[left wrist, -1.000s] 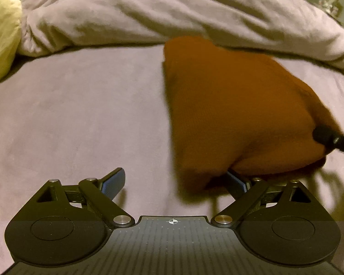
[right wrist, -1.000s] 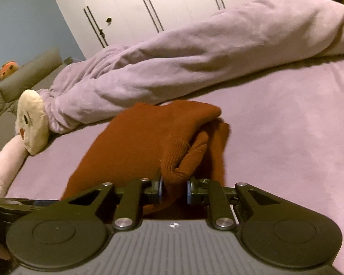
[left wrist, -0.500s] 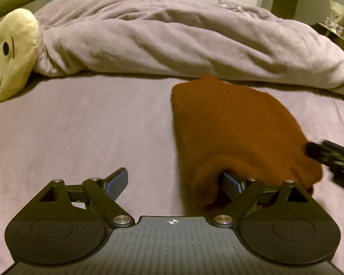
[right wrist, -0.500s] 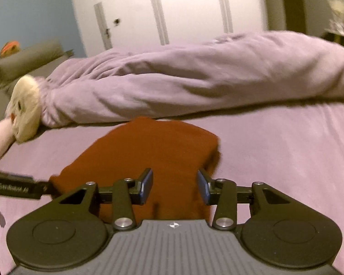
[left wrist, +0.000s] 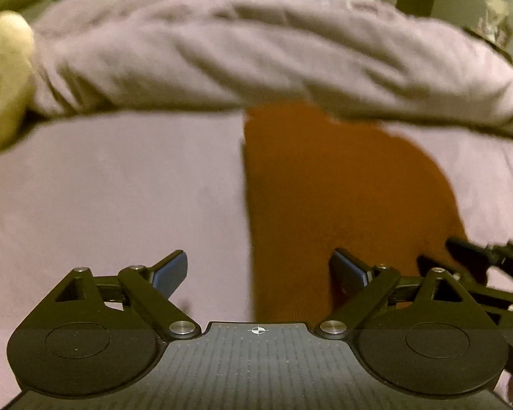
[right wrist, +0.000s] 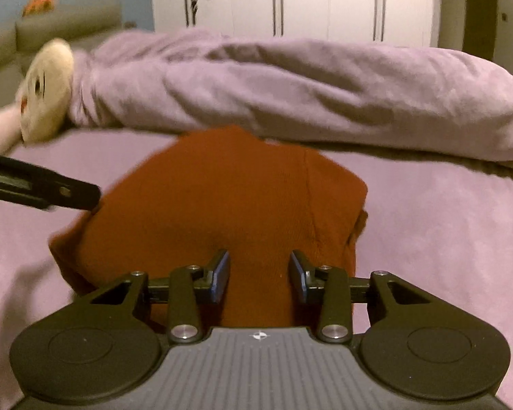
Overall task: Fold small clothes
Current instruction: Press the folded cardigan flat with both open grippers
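A rust-brown knit garment (left wrist: 342, 198) lies folded flat on the lilac bed sheet (left wrist: 119, 198); it also shows in the right wrist view (right wrist: 229, 205). My left gripper (left wrist: 260, 270) is open and empty, hovering over the garment's near left edge. My right gripper (right wrist: 260, 275) is open and empty over the garment's near edge. The right gripper's tip shows at the right of the left wrist view (left wrist: 478, 256), and the left gripper's finger shows at the left of the right wrist view (right wrist: 44, 188).
A rolled lilac blanket (left wrist: 256, 61) runs across the bed behind the garment, also in the right wrist view (right wrist: 307, 92). A cream plush toy (right wrist: 46, 89) lies at the far left. White wardrobe doors (right wrist: 290, 0) stand behind.
My right gripper has let go of the garment's fold and opened. The garment has dropped flat onto the sheet. Both grippers have drawn back a little toward its near edge.
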Available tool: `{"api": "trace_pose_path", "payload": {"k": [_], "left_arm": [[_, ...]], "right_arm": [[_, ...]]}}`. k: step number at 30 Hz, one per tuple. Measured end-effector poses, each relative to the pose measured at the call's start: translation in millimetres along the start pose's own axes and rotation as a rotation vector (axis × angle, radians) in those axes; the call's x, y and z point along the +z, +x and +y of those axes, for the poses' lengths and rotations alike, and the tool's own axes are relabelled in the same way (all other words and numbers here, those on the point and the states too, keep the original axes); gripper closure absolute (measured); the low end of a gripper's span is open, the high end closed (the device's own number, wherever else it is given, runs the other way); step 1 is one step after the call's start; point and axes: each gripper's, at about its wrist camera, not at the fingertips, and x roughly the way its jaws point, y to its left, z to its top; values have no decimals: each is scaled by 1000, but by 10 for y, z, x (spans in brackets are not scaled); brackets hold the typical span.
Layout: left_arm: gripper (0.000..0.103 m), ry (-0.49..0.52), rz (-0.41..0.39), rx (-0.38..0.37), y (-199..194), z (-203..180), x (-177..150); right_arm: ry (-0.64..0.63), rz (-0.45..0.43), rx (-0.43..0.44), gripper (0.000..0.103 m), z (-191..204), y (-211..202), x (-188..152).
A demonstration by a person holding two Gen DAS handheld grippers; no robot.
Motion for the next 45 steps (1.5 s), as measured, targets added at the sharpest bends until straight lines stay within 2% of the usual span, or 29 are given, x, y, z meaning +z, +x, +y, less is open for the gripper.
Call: {"api": "trace_pose_path", "payload": {"k": [2,4,6,8,10,12,15,18,20,23,25,27,28,31,34,37,41,45], "left_arm": [[0,-6,-1,3,148,-14,-82],[0,-35,-7,-16,190,16,-103],[0,-54,1,-26,148,49,-88],[2,-62,-33,-28,-21,78,-56],[4,-60,-82,-24,-157,104,0],[4,-67,-103,5,-173,108,65],[4,-91,-88,40,-62,113,169],[4,-181,-107,29,34,119,340],[4,-225,-90,13,195,102,434],[1,-161,-33,41,459,8,398],[0,-90,-53,61,494,-55,352],[0,-31,-79,84,500,-124,318],[0,-22,-85,86,506,-141,300],[0,-49,-96,70,589,-110,256],[0,-29,-122,75,586,-121,214],[0,-49,-116,58,531,-80,242],[0,-135,-56,6,357,62,252],[0,-115,-47,-10,120,39,108]], "right_arm": [[-43,26,-6,67,2,58,-53],[-51,33,1,67,-30,119,-73],[-50,45,8,67,-47,129,-48],[-62,49,7,67,-27,99,-18],[-51,24,21,67,-19,-3,11],[11,-12,33,66,-65,-91,57],[112,-49,4,65,-90,-99,163],[109,-63,-34,64,-50,-2,306],[136,-91,-48,58,-56,78,432],[113,-81,-81,56,-44,309,505],[59,-28,-140,51,-29,508,427],[25,-47,-160,41,-42,561,296],[25,-54,-160,41,-70,571,261],[67,-54,-127,38,-177,629,221],[62,-51,-127,36,-189,691,235],[73,-50,-120,35,-199,666,241],[163,-51,-67,34,-323,448,205],[233,-37,-47,34,-412,119,49]]}}
